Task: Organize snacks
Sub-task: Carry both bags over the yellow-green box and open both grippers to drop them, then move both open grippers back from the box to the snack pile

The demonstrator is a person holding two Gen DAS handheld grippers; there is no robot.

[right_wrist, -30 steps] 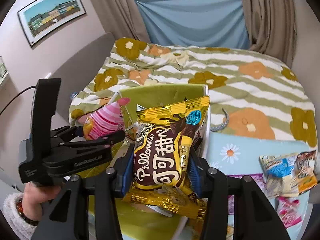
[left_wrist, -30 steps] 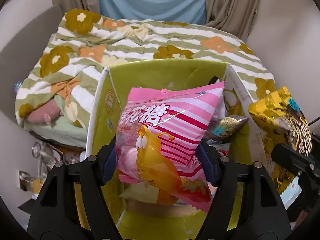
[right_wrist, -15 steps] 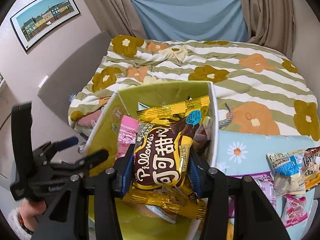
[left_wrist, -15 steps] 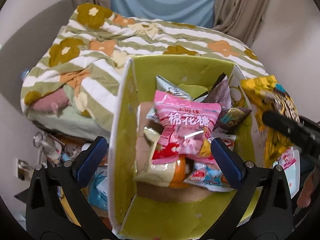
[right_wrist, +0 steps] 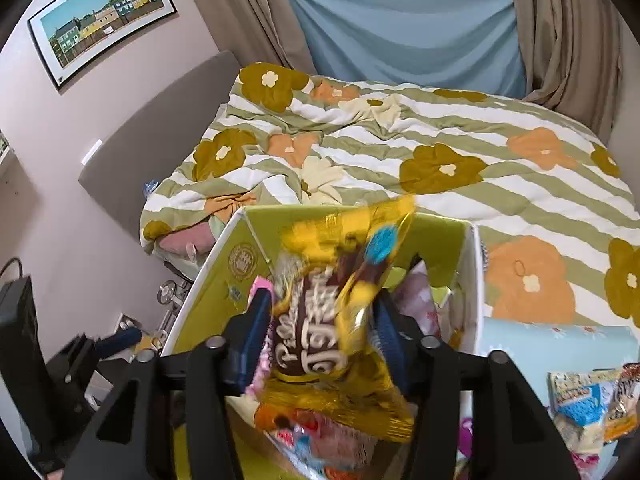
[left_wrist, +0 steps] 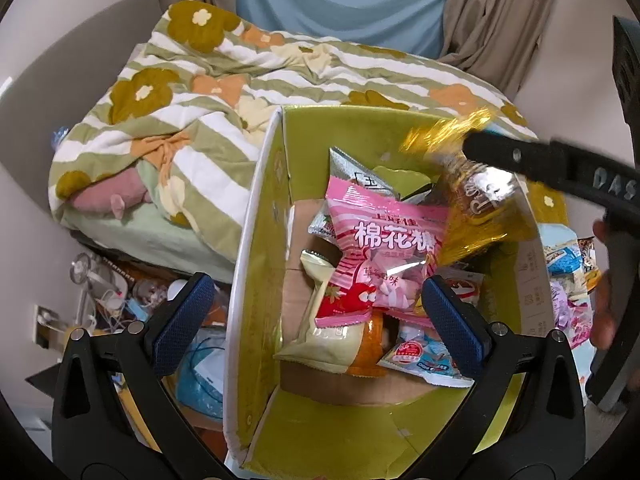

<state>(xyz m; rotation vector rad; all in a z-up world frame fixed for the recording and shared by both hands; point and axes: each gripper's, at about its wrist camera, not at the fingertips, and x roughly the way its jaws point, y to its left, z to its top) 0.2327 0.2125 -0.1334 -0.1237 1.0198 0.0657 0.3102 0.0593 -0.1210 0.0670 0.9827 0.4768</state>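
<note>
Your left gripper [left_wrist: 316,312]: jaws wide, empty. Your right gripper [right_wrist: 318,336]: jaws opening around gold packet [right_wrist: 332,320]; it may snag the box [left_wrist: 256,216] rim and spill outside.

A bed [right_wrist: 400,152] with floral striped quilt, beige curtains [right_wrist: 568,40], a framed picture [right_wrist: 100,16] on the wall

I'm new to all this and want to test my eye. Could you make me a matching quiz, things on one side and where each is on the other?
Things:
1. pink marshmallow bag
2. gold Pillows bag
3. blue-and-white packets
4. floral quilt

Places:
A. between the opening fingers of the right gripper
B. spread over the bed
C. lying atop the snacks inside the green box
D. outside the box, to its right

Pairs: 1-C, 2-A, 3-D, 4-B
</note>
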